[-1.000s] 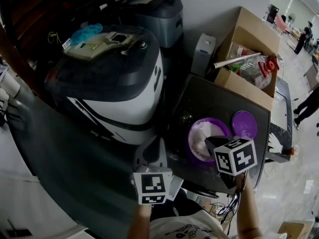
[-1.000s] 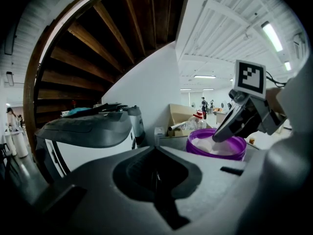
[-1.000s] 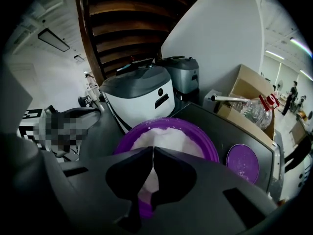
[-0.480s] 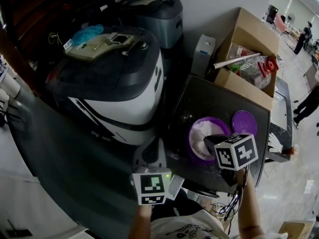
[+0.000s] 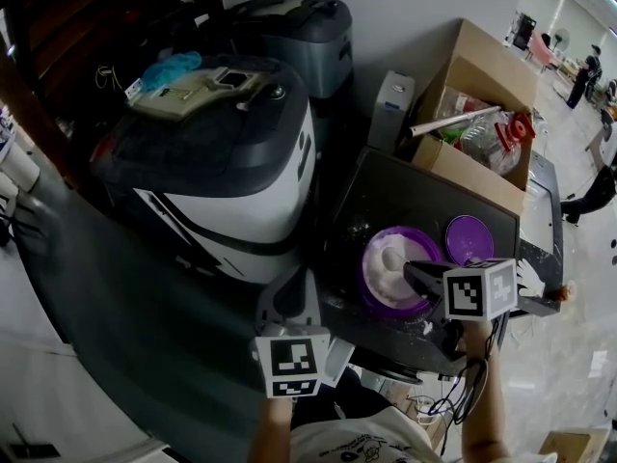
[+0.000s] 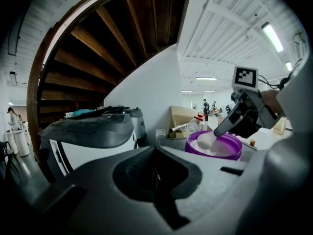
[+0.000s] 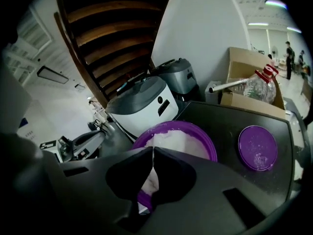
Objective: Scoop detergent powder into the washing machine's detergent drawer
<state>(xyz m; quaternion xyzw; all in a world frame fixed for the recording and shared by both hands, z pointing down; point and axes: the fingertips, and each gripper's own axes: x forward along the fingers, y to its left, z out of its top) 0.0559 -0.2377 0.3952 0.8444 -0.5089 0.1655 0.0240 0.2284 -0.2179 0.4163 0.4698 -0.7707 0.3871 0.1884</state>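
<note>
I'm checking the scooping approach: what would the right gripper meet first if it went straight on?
The white powder in the purple tub: the right gripper points down into it, its tip seemingly at the surface.

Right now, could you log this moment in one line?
right gripper: shut on scoop, in purple tub | left gripper: shut, empty | lid: off, beside tub

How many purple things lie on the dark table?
2. The tub of white powder stands near the front edge of the table; the flat lid lies right of it. The right gripper may hide more.
</note>
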